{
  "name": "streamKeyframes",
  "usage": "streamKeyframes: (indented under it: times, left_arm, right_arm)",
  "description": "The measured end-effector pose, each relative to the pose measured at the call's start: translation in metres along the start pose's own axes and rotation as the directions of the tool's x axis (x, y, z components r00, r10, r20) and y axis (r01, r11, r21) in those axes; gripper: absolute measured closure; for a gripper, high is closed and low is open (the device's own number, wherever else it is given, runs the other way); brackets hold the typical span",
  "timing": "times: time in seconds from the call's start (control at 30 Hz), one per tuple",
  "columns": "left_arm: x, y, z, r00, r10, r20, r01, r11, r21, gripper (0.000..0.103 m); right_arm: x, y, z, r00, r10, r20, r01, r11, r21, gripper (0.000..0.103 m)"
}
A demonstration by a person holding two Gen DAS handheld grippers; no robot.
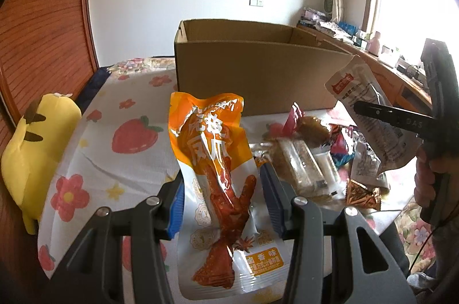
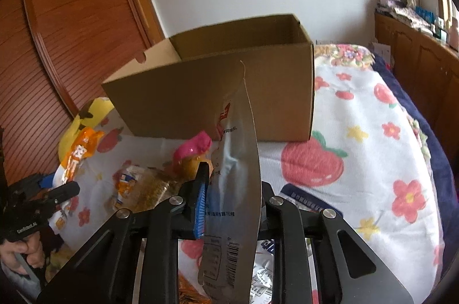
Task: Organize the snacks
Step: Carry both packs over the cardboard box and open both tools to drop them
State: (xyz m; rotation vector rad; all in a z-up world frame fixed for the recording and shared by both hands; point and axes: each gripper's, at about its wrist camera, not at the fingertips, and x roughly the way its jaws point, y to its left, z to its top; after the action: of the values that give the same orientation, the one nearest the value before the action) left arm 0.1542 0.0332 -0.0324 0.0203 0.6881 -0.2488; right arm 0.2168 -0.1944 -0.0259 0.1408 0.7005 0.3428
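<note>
My left gripper [image 1: 222,203] is shut on an orange chicken-feet packet [image 1: 212,155], which stands upright between the blue pads [image 1: 176,206]. Behind it an open cardboard box [image 1: 258,71] rests on the bed. In the right wrist view my right gripper [image 2: 232,198] is shut on a silver-white snack packet [image 2: 235,160] held edge-on in front of the box [image 2: 200,94]; its right finger is hidden behind the packet. The left wrist view shows that packet [image 1: 352,86] lifted right of the box. A pile of loose snacks [image 1: 309,160] lies on the sheet between the grippers.
A yellow plush toy [image 1: 34,149] lies at the bed's left edge by a wooden wardrobe [image 1: 43,17]. The strawberry-print sheet [image 2: 358,132] spreads right of the box. A cluttered wooden counter [image 1: 344,31] runs under the window. A person's hand [image 2: 25,249] grips the left handle.
</note>
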Motion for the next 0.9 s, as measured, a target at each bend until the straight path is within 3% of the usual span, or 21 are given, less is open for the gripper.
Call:
streamKeyframes:
  times: [0.5, 0.9]
  left_arm:
    - [-0.011, -0.015, 0.036, 0.996, -0.014, 0.088, 0.012, 1.000, 0.024, 0.056]
    - [0.006, -0.016, 0.116, 0.982, -0.049, 0.181, 0.038, 0.998, 0.059, 0.056]
  right_arm:
    - [-0.033, 0.007, 0.026, 0.997, 0.019, 0.080, -0.014, 0.998, -0.068, 0.081]
    - [-0.031, 0.009, 0.098, 0.987, 0.048, 0.154, -0.021, 0.985, -0.172, 0.081]
